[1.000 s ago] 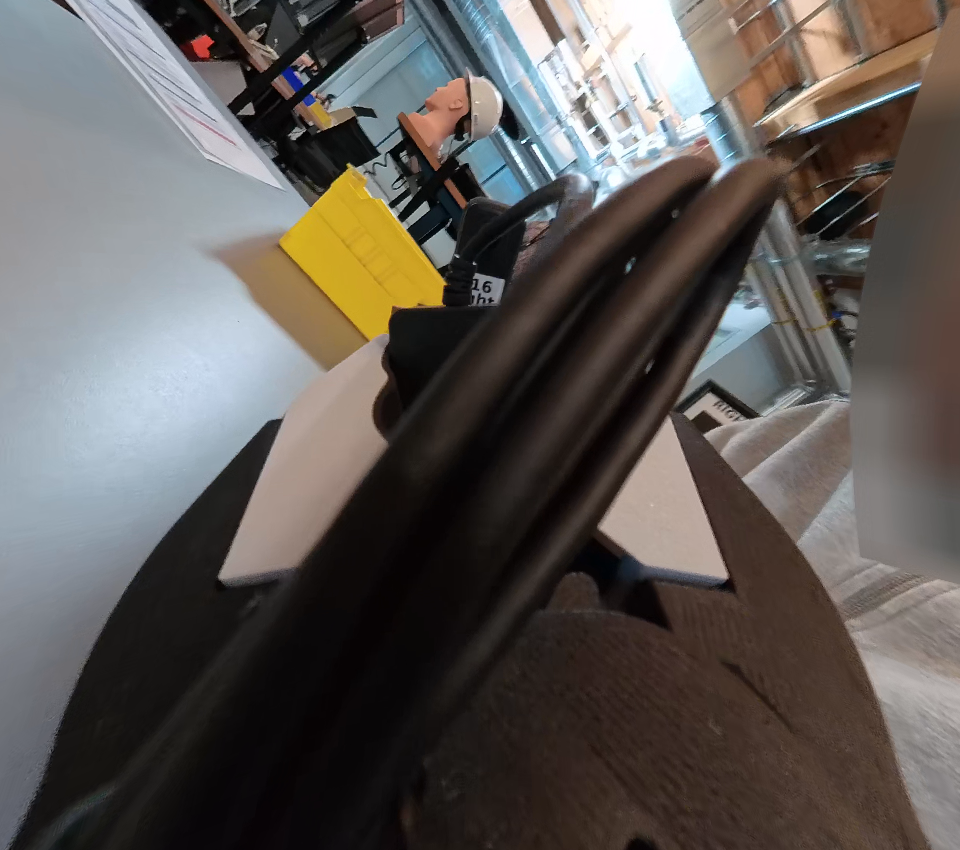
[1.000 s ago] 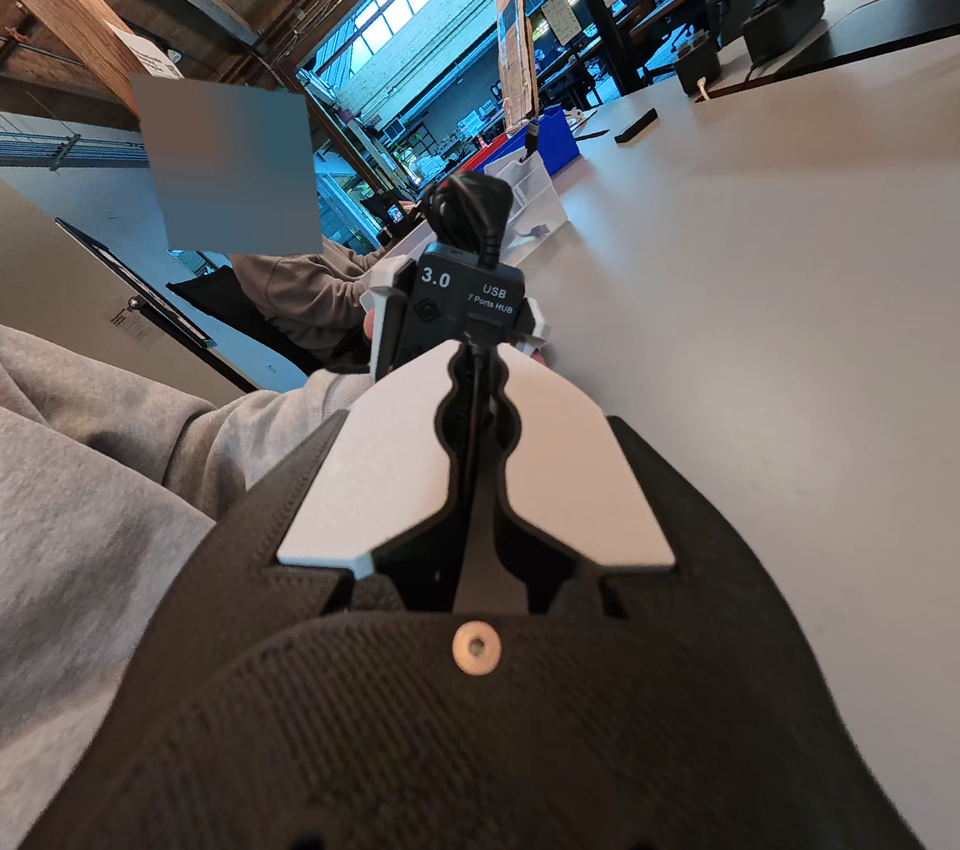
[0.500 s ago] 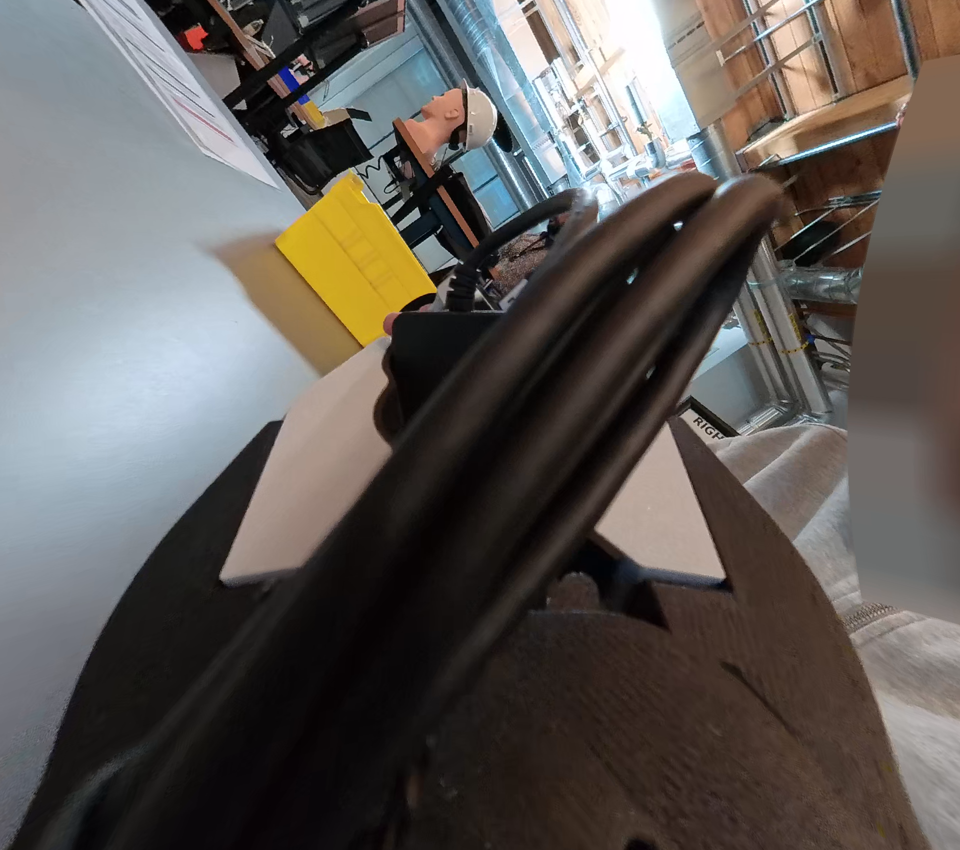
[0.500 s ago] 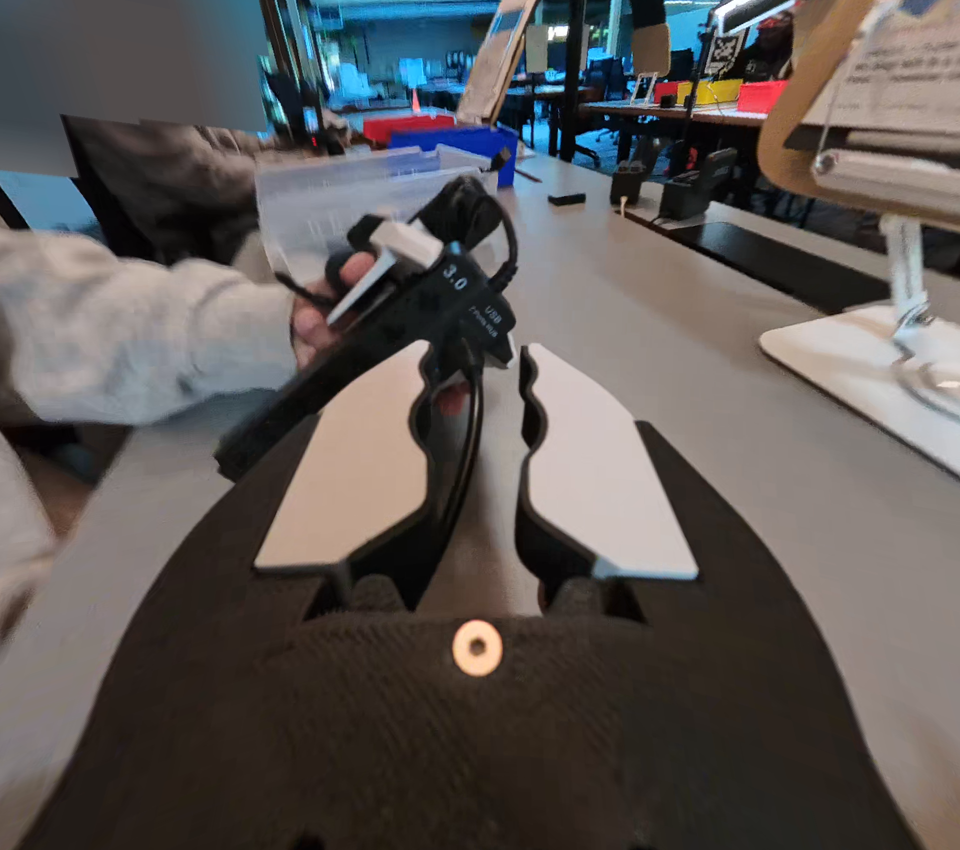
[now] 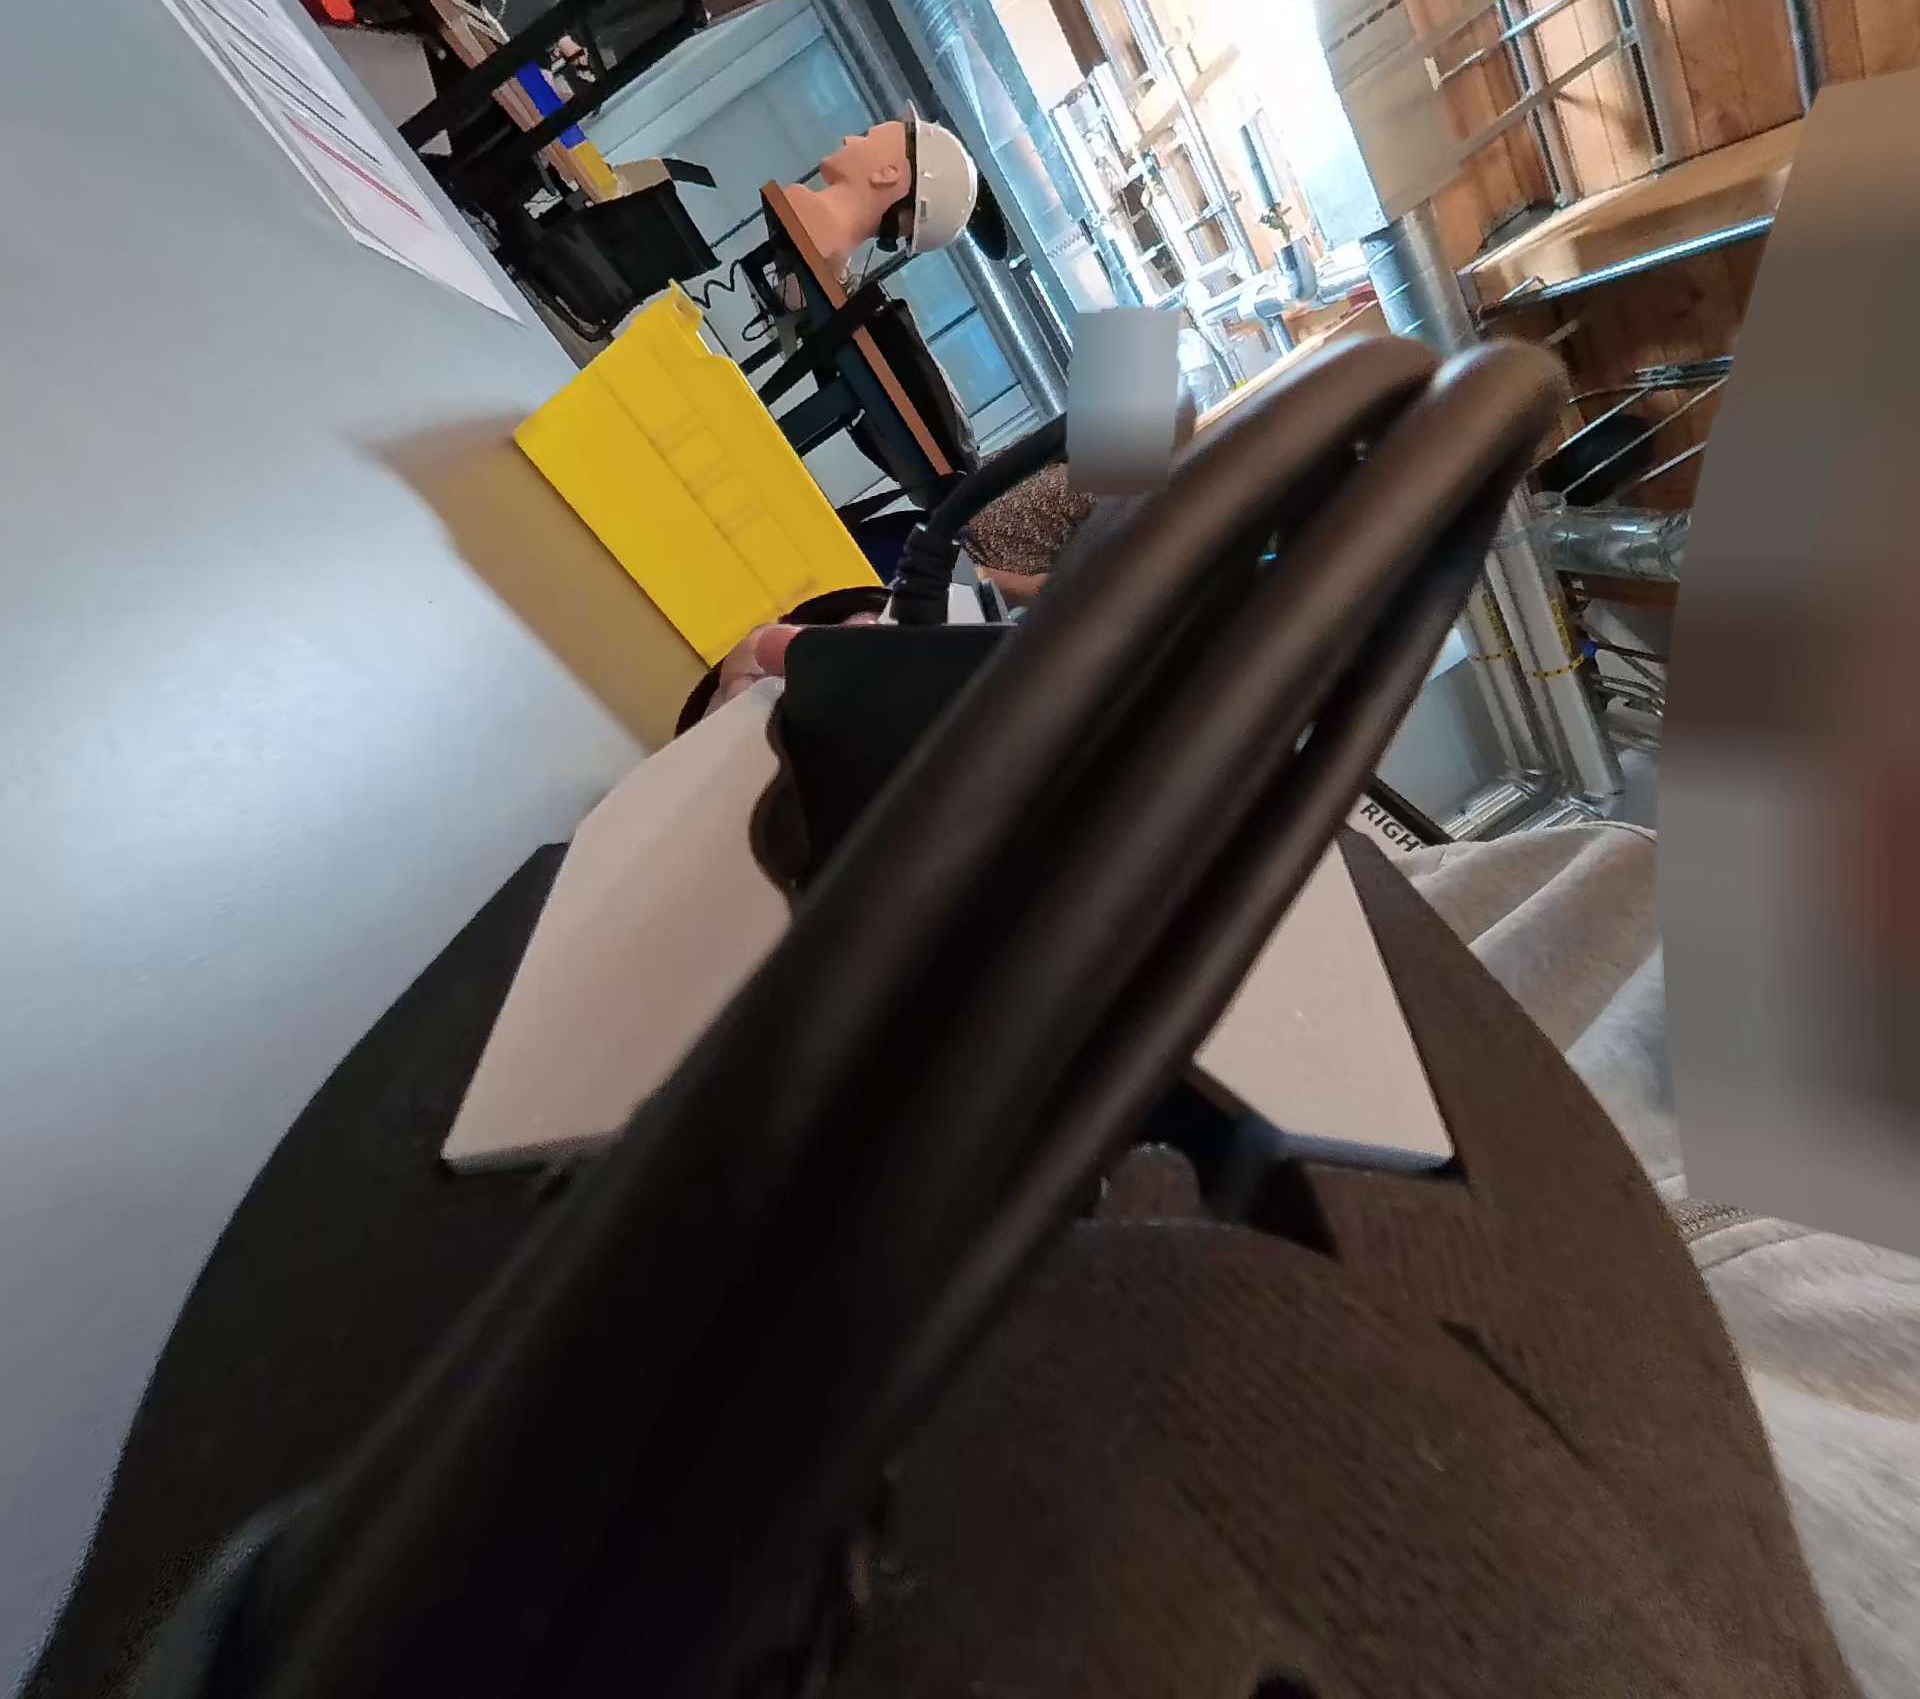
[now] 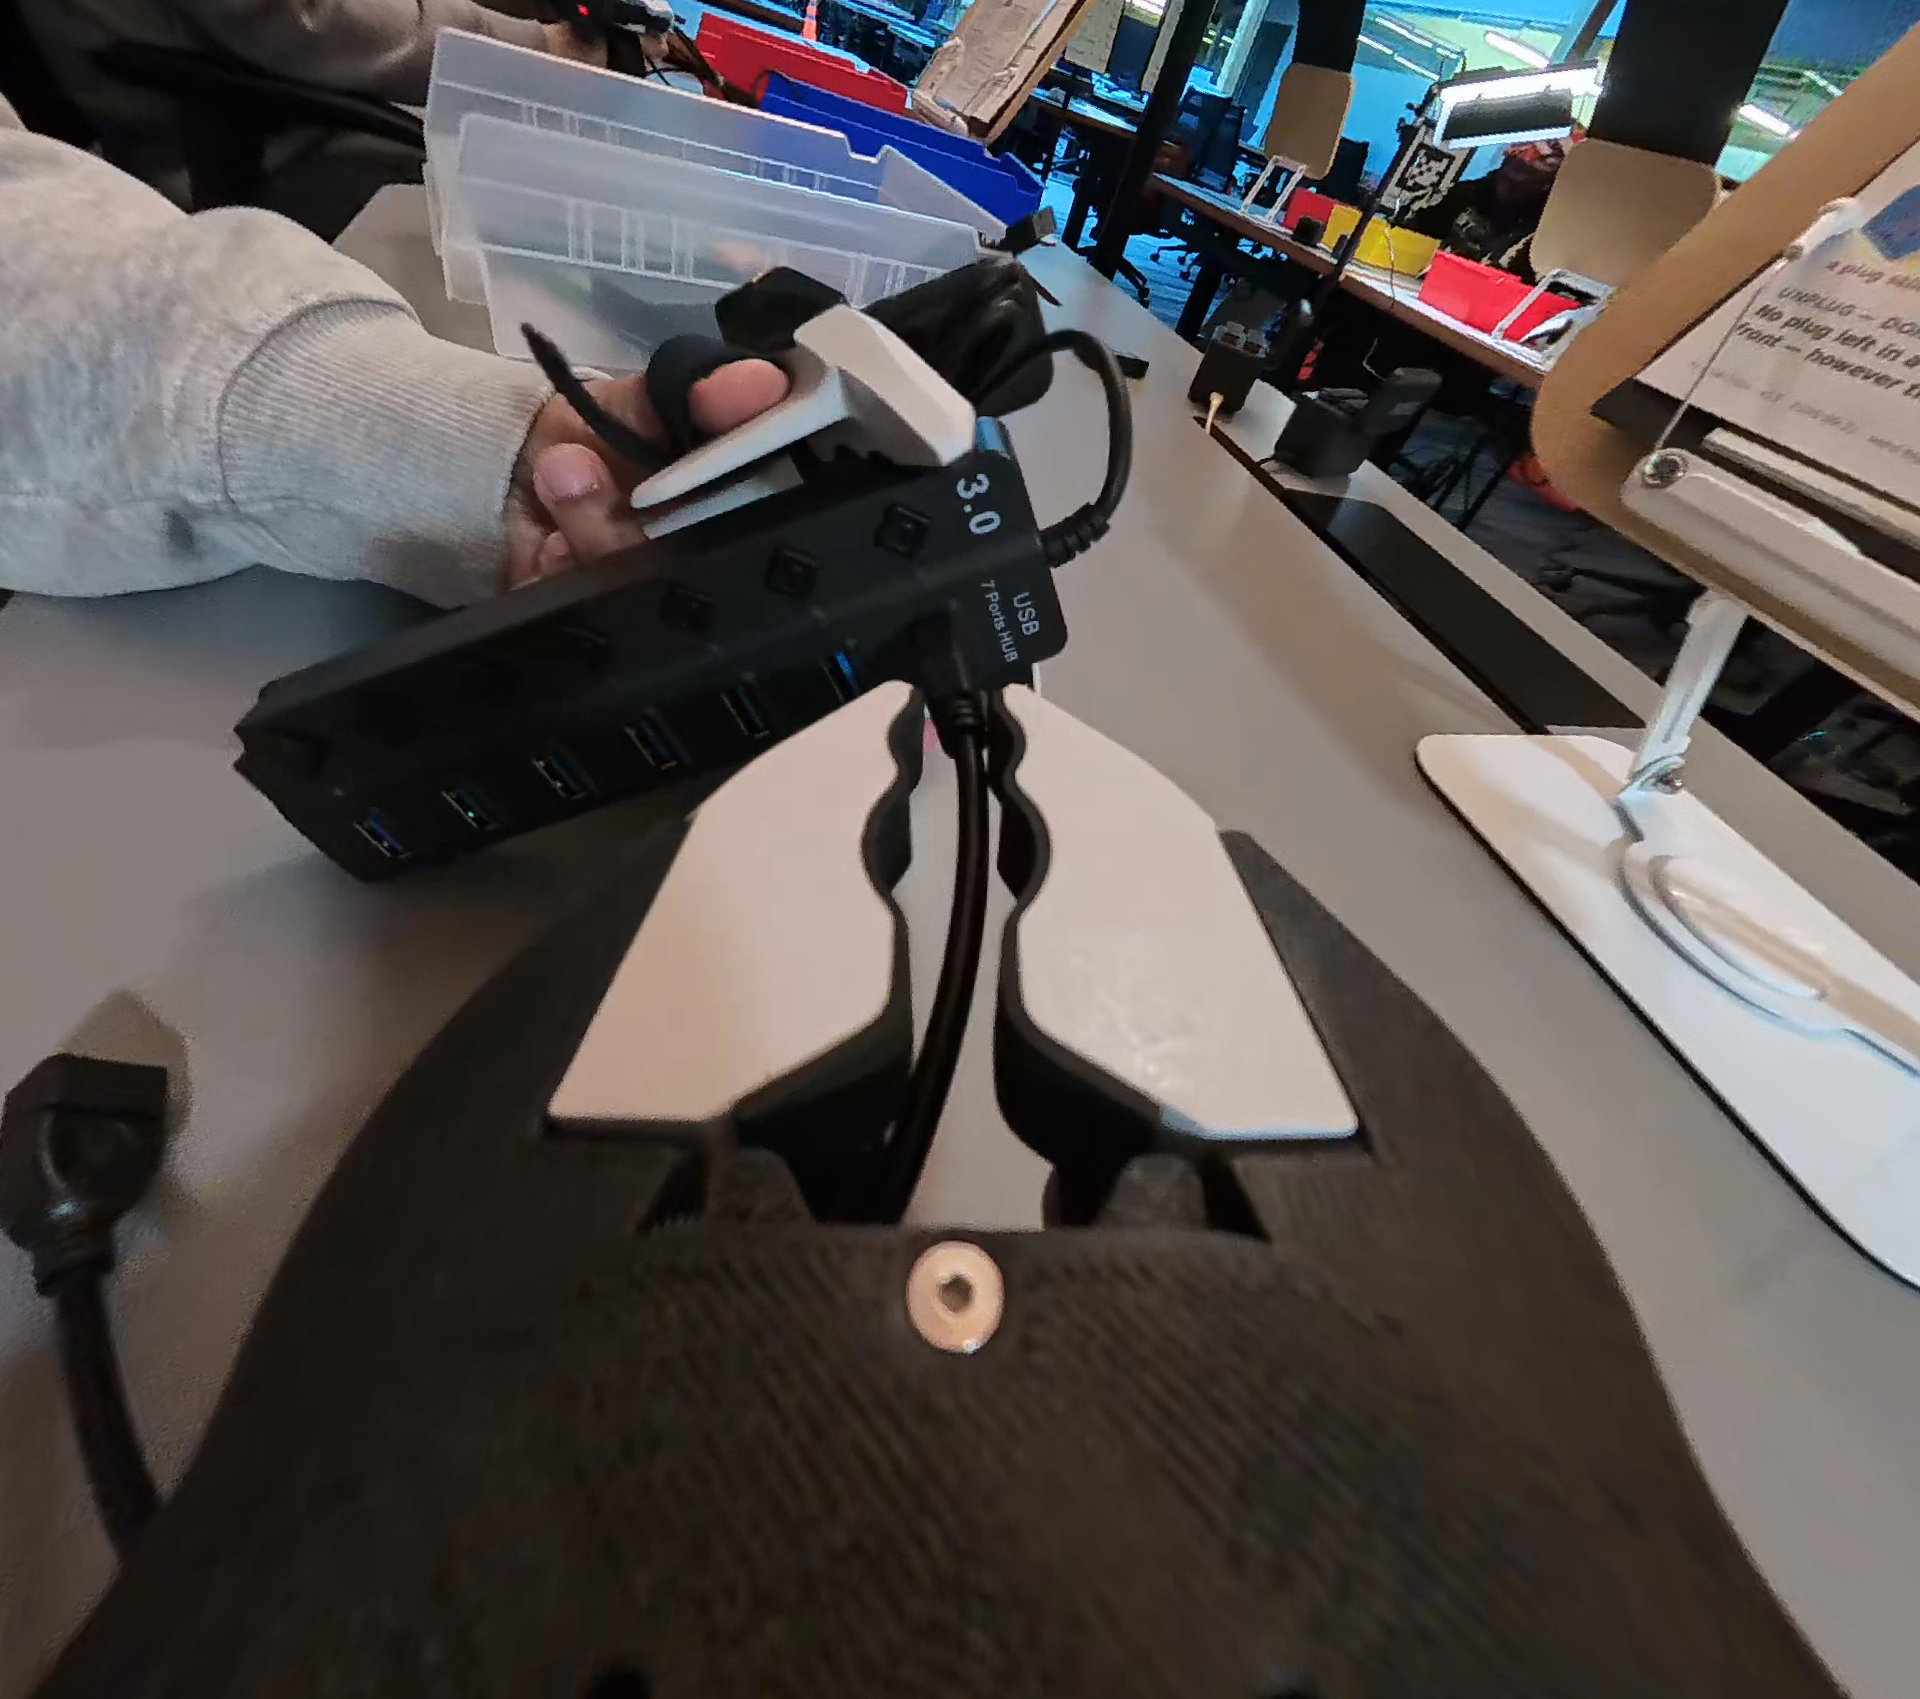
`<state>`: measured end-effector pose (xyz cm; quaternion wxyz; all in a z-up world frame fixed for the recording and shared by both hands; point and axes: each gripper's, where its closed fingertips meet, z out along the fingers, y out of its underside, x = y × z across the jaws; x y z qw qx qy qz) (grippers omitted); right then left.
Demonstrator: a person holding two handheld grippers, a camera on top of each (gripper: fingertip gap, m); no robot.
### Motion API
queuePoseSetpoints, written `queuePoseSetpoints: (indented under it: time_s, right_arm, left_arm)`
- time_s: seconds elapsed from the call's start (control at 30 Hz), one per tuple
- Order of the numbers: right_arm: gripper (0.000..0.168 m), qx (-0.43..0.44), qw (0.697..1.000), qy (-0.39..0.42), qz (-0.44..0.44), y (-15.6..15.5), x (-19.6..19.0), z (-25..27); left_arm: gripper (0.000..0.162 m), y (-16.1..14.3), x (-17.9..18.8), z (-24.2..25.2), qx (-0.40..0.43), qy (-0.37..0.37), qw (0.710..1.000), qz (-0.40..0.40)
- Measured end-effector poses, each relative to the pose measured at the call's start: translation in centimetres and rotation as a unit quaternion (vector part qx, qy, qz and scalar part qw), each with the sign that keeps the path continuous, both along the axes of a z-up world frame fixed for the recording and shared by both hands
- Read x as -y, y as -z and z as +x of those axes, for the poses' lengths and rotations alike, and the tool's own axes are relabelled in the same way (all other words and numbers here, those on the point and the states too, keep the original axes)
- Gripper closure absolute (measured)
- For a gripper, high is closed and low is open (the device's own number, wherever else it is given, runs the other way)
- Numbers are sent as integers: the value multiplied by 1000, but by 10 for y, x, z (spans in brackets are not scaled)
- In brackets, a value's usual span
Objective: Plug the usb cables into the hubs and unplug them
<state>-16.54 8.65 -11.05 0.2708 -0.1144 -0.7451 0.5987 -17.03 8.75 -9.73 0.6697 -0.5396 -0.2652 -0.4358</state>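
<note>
plainly, left hand-held gripper (image 6: 914,434) pinches matte slab hub (image 6: 644,693) — right hand-held gripper (image 6: 951,714) spread.

Bare table (image 6: 1299,662) lies open right of the USB hub (image 6: 644,693). A white stand base (image 6: 1558,870) blocks farther right; clear bins (image 6: 665,215) crowd behind.

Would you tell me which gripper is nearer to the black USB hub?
Left. The left gripper is clamped on the hub at its far end. The right gripper sits just short of the hub's near edge, its fingers apart around the plugged-in cable.
</note>
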Motion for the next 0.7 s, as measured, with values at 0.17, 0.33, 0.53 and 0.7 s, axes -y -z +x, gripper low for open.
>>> queuePoseSetpoints:
  time_s: [0.17,0.33,0.53,0.7]
  right_arm:
    - [157,7,1000,1,1,0,0,2]
    - [157,5,1000,12,11,2,0,1]
    - [157,5,1000,28,1,-2,1,-3]
    - [157,3,998,49,-24,-12,-11,-7]
  left_arm:
    - [105,-1,0,3,0,5,1000,3]
    - [105,1,0,1,11,2,1000,1]
    - [102,-2,2,-7,29,-18,999,12]
    - [85,-3,5,-7,22,-13,1000,6]
